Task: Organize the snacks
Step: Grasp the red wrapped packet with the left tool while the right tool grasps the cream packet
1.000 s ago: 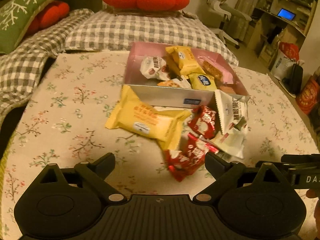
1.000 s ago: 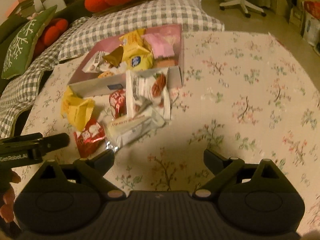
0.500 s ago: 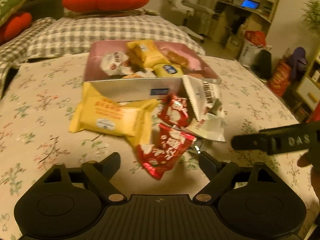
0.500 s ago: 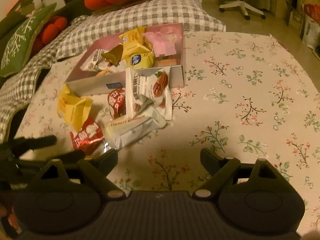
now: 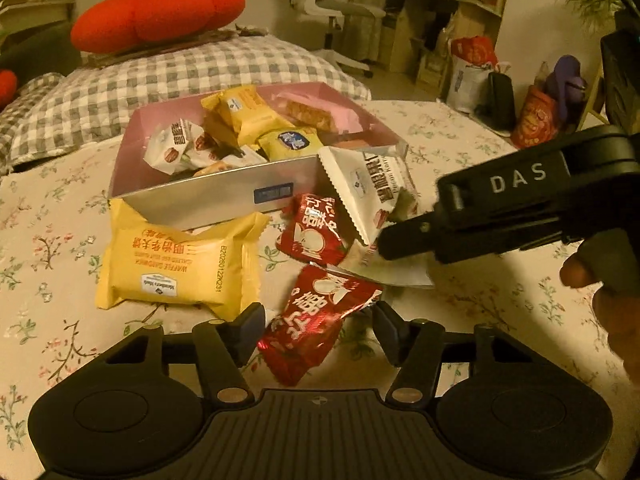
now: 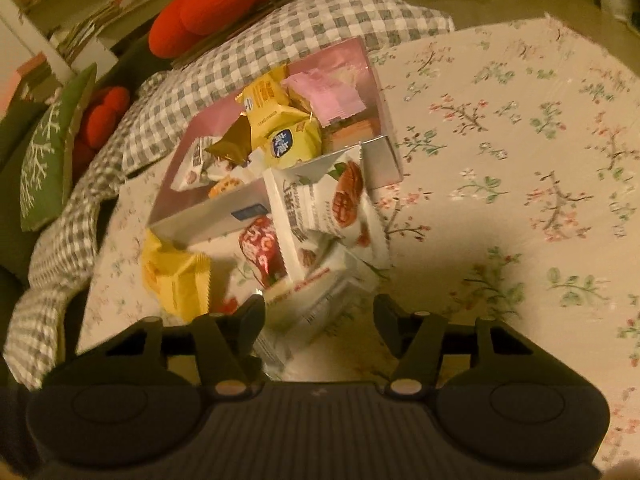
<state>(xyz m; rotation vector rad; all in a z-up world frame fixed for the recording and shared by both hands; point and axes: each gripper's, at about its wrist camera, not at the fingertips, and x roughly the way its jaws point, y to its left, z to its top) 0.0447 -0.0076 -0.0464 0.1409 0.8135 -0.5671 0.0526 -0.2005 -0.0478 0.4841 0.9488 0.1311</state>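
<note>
Here, crinkly red foil packet [image 5: 316, 328], flat yellow wrapper [image 5: 180, 266].

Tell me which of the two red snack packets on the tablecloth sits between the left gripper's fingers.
The nearer red packet, lying tilted between the closing left gripper. The other red packet lies farther off, just before the silver box.

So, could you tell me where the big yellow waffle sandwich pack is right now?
In the left wrist view, the yellow waffle sandwich pack lies on the floral cloth, left of the red packets and just in front of the box.
</note>
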